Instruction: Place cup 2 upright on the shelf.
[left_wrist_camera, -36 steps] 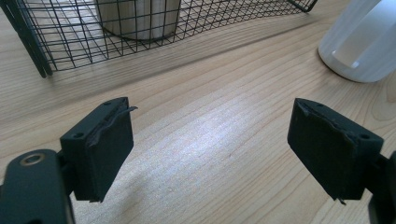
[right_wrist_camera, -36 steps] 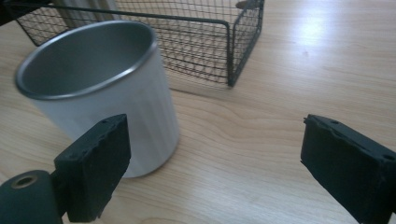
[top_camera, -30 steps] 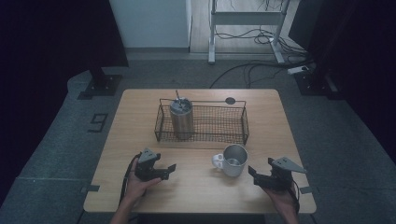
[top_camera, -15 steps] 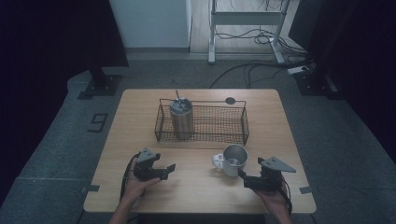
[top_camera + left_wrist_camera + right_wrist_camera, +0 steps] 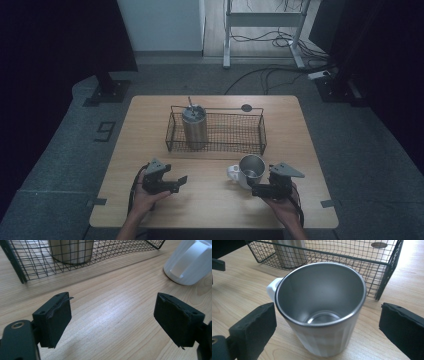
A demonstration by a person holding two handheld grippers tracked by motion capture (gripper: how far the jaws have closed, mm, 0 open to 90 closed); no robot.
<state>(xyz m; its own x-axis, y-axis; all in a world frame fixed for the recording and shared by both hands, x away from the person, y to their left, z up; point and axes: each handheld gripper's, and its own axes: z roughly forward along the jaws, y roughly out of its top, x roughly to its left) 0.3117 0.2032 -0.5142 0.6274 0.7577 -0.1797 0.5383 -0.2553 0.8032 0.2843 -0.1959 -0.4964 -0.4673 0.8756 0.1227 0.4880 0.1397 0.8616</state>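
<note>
A steel-lined white mug [image 5: 250,169] with a white handle stands upright on the wooden table [image 5: 210,205], just in front of the wire basket [image 5: 220,145]. My right gripper [image 5: 255,190] is open, one jaw on each side of the mug [image 5: 322,310], and neither pad touches it. A ribbed steel canister [image 5: 194,126] with a straw stands in the basket's left part. My left gripper [image 5: 179,184] rests at the front left of the table. Its jaws stand apart with bare wood between them [image 5: 113,322], and the mug [image 5: 190,262] shows at the upper right.
The black wire basket [image 5: 387,277] runs across the table's middle, close behind the mug. A small dark disc [image 5: 246,107] lies at the far edge of the table. Bare tabletop lies between the two hands. Cables and a frame stand on the floor beyond.
My right gripper has slid left toward the mug, so its jaws now flank it. The left gripper, mug and basket have stayed put.
</note>
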